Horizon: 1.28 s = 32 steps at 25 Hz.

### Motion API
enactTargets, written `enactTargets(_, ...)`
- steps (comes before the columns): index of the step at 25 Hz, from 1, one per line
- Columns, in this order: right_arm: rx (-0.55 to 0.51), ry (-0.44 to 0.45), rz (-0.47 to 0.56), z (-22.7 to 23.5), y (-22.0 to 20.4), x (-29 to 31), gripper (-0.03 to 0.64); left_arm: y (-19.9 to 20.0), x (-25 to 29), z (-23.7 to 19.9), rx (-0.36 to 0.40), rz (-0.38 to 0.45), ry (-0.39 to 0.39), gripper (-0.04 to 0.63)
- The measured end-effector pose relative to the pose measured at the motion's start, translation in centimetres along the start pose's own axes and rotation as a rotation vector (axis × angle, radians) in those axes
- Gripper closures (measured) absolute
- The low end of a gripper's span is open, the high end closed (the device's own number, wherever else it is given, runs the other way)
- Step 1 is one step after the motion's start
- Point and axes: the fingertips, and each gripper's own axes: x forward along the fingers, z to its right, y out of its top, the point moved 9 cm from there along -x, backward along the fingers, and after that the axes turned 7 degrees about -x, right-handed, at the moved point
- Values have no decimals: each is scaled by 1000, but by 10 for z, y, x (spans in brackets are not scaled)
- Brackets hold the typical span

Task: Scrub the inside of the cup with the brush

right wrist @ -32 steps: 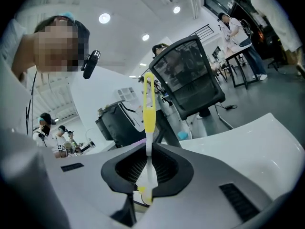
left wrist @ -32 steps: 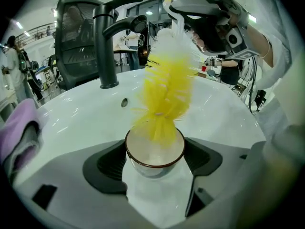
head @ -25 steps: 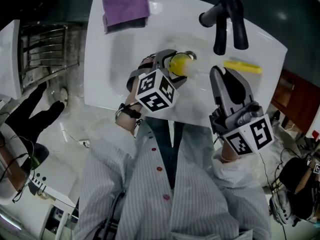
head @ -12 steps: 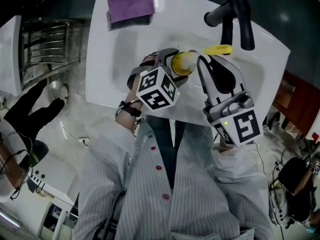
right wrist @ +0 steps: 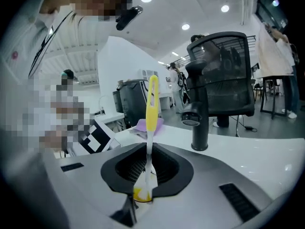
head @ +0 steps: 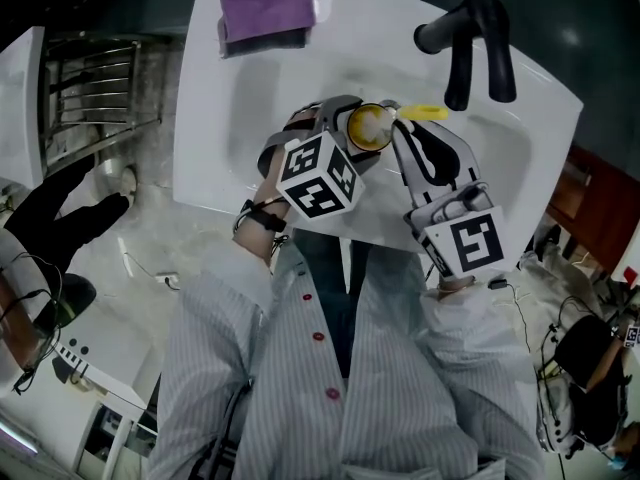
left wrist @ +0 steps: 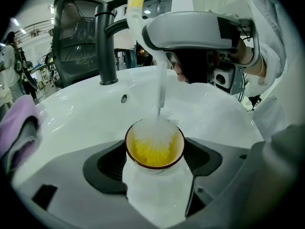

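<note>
Left gripper [head: 350, 133] is clamped on the cup [left wrist: 152, 190], one grey jaw pressed to each side of its wall. Right gripper [right wrist: 143, 175] is closed narrow on the thin clear stem of the brush [right wrist: 152, 106], with the yellow handle sticking up above the jaws. The cup is held over the bowl of a white sink [head: 220, 118], mouth tipped toward the right gripper, and the brush head sits inside it.

The cup is small and round, white outside, glossy yellow inside, with a thin dark rim. The bristles [left wrist: 157, 135] form a soft white puff that fills most of the opening. The brush handle is flat yellow plastic that narrows into the see-through stem.

A matte black faucet [head: 470, 38] stands at the far edge of the sink, and its curved spout arches over the bowl just beyond the cup and the brush handle. In the left gripper view the right gripper's pale body hangs directly above the cup and blocks much of the background. A small overflow hole [left wrist: 124, 98] shows in the smooth sink wall below the faucet. A folded purple cloth [head: 265, 3] lies on the far left corner of the sink, well apart from the cup. A metal wire rack [head: 90, 88] sits to the left of the sink. Each gripper carries a cube with black and white square markers [head: 318, 176]. The person wears a light striped shirt [head: 300, 388].
</note>
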Motion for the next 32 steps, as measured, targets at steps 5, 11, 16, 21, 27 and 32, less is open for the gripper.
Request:
enactTargets(5, 82, 11, -28, 4, -11, -18, 558, 0, 0, 0, -2, 1, -6, 210)
enactTargets(11, 86, 42, -58, -6, -8, -26, 558, -1, 1, -2, -36, -1, -36, 210)
enactTargets(16, 55, 84, -74, -23, 2, -20, 557, -2, 1, -1, -36, 0, -38, 210)
enactTargets(21, 110, 102, -67, -15, 8, 4, 555, -3, 2, -3, -36, 2, -39, 210)
enactTargets(27, 104, 95, -79, 3, 14, 27, 558, -2, 0, -2, -30, 3, -42, 210)
enactTargets(32, 172, 73, -79, 22, 6, 28, 558, -2, 1, -3, -30, 3, -37, 210)
